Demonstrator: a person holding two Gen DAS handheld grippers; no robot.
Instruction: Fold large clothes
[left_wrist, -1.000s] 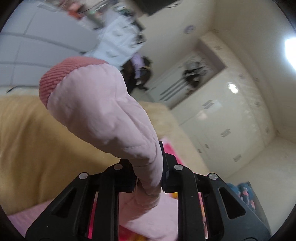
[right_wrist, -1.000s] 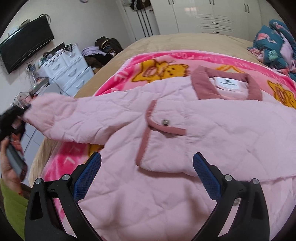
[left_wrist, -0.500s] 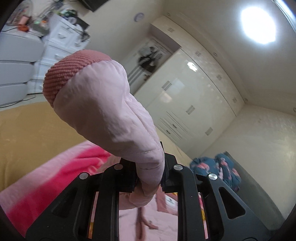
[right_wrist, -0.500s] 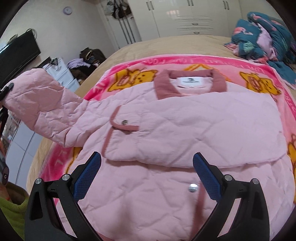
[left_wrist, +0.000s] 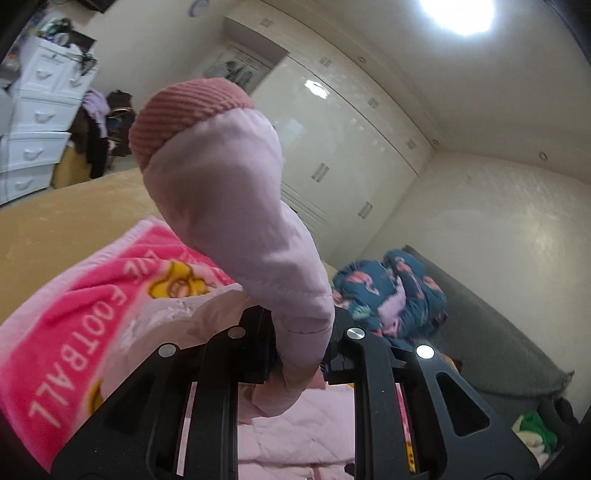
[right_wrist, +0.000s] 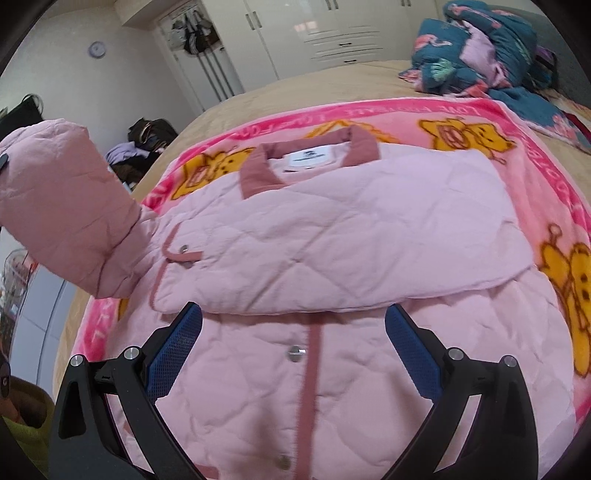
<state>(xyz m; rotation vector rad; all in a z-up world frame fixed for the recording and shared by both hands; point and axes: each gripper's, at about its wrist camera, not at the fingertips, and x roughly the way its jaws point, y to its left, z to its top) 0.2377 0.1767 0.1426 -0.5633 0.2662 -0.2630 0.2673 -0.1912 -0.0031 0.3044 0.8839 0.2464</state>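
Note:
A pink quilted jacket (right_wrist: 332, 236) lies front up on a pink cartoon blanket (right_wrist: 546, 206), collar away from me, with one side folded across the chest. Its left sleeve (right_wrist: 62, 206) is raised off the bed at the left edge of the right wrist view. My left gripper (left_wrist: 297, 354) is shut on that sleeve (left_wrist: 236, 206), whose dark pink ribbed cuff (left_wrist: 184, 110) stands up in front of the camera. My right gripper (right_wrist: 291, 343) hovers open over the jacket's lower front, blue pads (right_wrist: 173, 350) spread wide with nothing between them.
The blanket covers a tan bed (right_wrist: 332, 85). A dark teal flamingo-print heap (right_wrist: 480, 48) sits at the bed's far right corner. White wardrobes (right_wrist: 332, 29) line the far wall, a white drawer unit (left_wrist: 37, 122) and a pile of clothes (right_wrist: 144, 147) stand at the left.
My left gripper has carried the sleeve up and in over the blanket toward the jacket body. My right gripper has slid right along the lower front, still open.

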